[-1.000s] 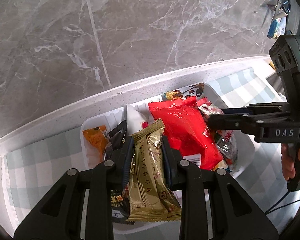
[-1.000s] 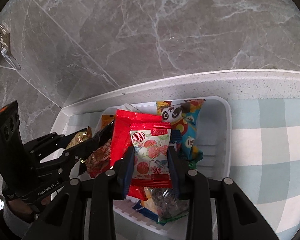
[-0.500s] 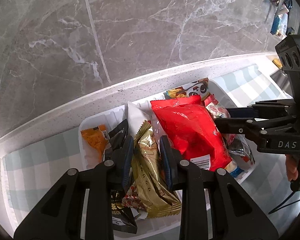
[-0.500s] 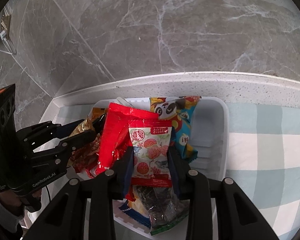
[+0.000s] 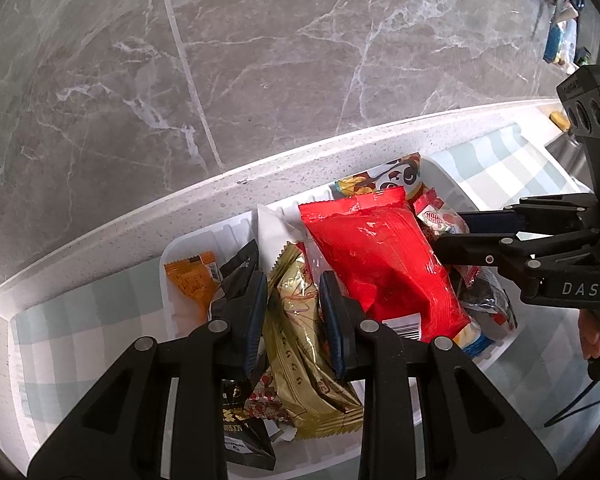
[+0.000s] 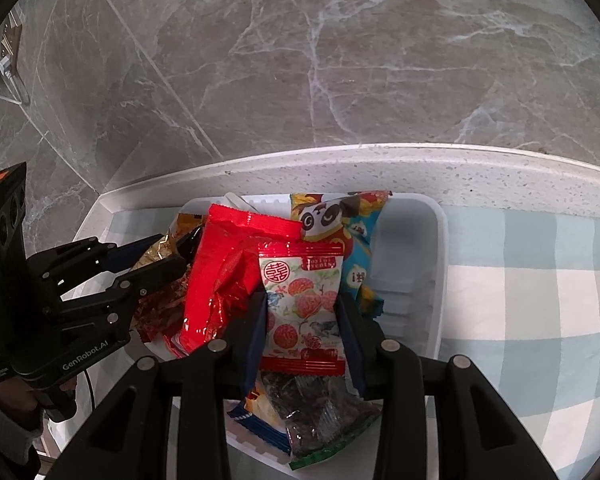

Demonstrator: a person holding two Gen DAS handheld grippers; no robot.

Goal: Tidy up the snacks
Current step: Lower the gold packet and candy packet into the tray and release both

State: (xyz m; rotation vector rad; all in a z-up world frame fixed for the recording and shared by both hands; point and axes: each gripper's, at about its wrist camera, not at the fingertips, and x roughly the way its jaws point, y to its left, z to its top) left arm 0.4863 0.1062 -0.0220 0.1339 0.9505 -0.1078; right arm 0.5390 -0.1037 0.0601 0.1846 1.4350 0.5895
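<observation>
A white tray (image 5: 188,240) (image 6: 440,240) holds several snack packets. My left gripper (image 5: 294,312) (image 6: 172,252) is shut on a gold packet (image 5: 300,344), which lies low in the tray's left part. Beside it leans a big red bag (image 5: 380,260) (image 6: 224,272). My right gripper (image 6: 304,312) (image 5: 448,234) has a white packet printed with red fruit (image 6: 304,300) upright between its pads. Its jaws are opening, and the pads still touch the packet's edges. A panda packet (image 6: 332,216) (image 5: 392,178) leans at the tray's back.
An orange packet (image 5: 190,280) and a black one (image 5: 240,260) lie at the tray's left end; a dark clear packet (image 6: 320,400) lies under my right gripper. The tray stands on a checked cloth (image 6: 520,280) against a speckled white ledge (image 6: 380,176) and a marble wall (image 6: 340,60).
My left gripper has sunk, bringing the gold packet down among the snacks in the tray. The right gripper's jaws stand a little wider around the fruit packet, which now looks flatter.
</observation>
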